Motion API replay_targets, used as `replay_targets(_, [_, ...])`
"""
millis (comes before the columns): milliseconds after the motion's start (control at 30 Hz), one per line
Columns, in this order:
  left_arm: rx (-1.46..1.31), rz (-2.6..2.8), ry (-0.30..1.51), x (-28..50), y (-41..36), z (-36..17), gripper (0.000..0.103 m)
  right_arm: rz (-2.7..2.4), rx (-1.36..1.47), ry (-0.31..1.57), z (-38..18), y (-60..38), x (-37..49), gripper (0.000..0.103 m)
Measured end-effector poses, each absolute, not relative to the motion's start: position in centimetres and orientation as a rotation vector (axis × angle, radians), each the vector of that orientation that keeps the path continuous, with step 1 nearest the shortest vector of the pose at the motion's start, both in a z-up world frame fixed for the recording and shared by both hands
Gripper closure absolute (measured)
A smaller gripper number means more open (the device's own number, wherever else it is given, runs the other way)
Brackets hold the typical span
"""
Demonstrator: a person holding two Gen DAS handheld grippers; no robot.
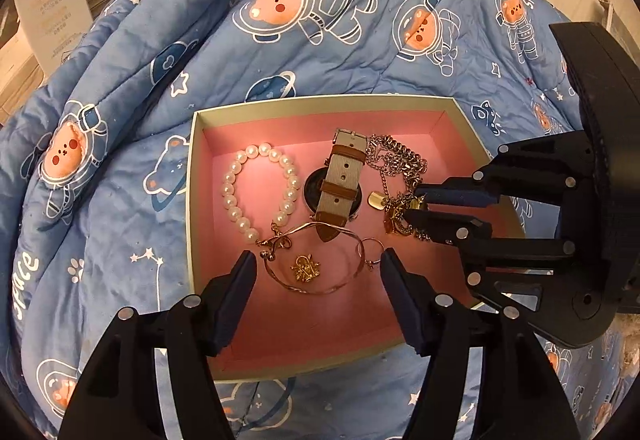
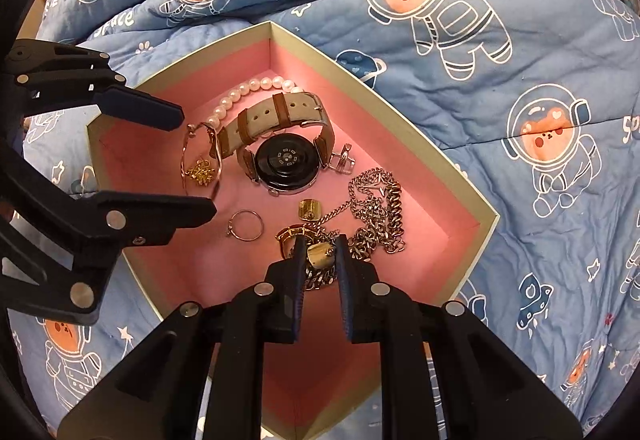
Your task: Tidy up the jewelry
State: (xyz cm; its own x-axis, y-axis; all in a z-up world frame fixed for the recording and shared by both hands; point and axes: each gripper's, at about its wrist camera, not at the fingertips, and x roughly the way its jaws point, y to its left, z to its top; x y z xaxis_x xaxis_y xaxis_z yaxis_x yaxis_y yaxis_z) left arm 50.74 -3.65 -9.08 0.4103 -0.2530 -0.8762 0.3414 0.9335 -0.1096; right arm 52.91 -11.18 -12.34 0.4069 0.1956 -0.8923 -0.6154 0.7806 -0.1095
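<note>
A pink-lined box (image 1: 320,105) (image 2: 400,107) on a blue quilt holds a pearl bracelet (image 1: 260,191) (image 2: 240,91), a watch with a grey and brown strap (image 1: 338,181) (image 2: 286,161), a thin gold bangle (image 1: 316,260) (image 2: 200,159) around a small gold charm (image 1: 305,268), a thin ring (image 2: 245,224), a gold tag (image 2: 310,208) and a silver chain (image 1: 396,159) (image 2: 376,211). My left gripper (image 1: 316,264) (image 2: 196,159) is open over the bangle. My right gripper (image 1: 414,205) (image 2: 320,252) is shut on a pale gold piece (image 2: 320,255) at the chain pile.
The blue quilt (image 1: 320,19) with astronaut bears covers the surface around the box and rises in folds at the back. Cardboard boxes (image 1: 48,7) stand at the far left.
</note>
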Motion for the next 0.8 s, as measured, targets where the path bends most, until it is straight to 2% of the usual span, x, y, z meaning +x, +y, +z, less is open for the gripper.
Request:
replay_targets(100, [0.078, -0.383, 1.072, 50.5, -3.4, -8.8, 0.036, 0.531, -0.461, 1.029, -12.3, -11.2, 52.9, 0.081])
replay_targets(200, [0.051, -0.378, 1.055, 50.5, -3.0, -8.5, 0.033, 0.527, -0.447, 1.005, -11.8, -11.6, 52.9, 0.063])
replay_targets(233, [0.033, -0.379, 1.049, 50.5, -2.7, -8.3, 0.033, 0.527, -0.442, 0.999, -11.6, -11.7, 53.0, 0.051])
replay_targets(267, [0.014, -0.38, 1.043, 50.5, -2.4, -8.2, 0.033, 0.528, -0.442, 0.99, -11.4, -11.8, 52.9, 0.044])
replay_targets(533, [-0.079, -0.352, 0.965, 49.8, -1.0, -6.9, 0.026, 0.517, -0.438, 0.951, -10.5, -12.3, 52.6, 0.043])
replay_targets(600, [-0.088, -0.335, 0.921, 49.2, -0.7, -6.3, 0.02, 0.509, -0.406, 0.923, -9.7, -13.2, 52.4, 0.041])
replay_targets(633, [-0.096, -0.324, 0.893, 48.8, -0.5, -5.9, 0.014, 0.498, -0.381, 0.906, -9.3, -13.7, 52.2, 0.036])
replay_targets(667, [-0.104, -0.31, 0.864, 48.3, -0.1, -5.5, 0.01, 0.486, -0.351, 0.889, -8.9, -14.3, 51.9, 0.026])
replay_targets(733, [-0.119, -0.289, 0.818, 47.2, 0.7, -4.9, 0.008, 0.466, -0.285, 0.848, -8.1, -15.2, 51.3, 0.021])
replay_targets(800, [-0.118, -0.27, 0.787, 46.1, 0.9, -4.5, 0.007, 0.456, -0.237, 0.819, -7.5, -16.0, 50.4, 0.021])
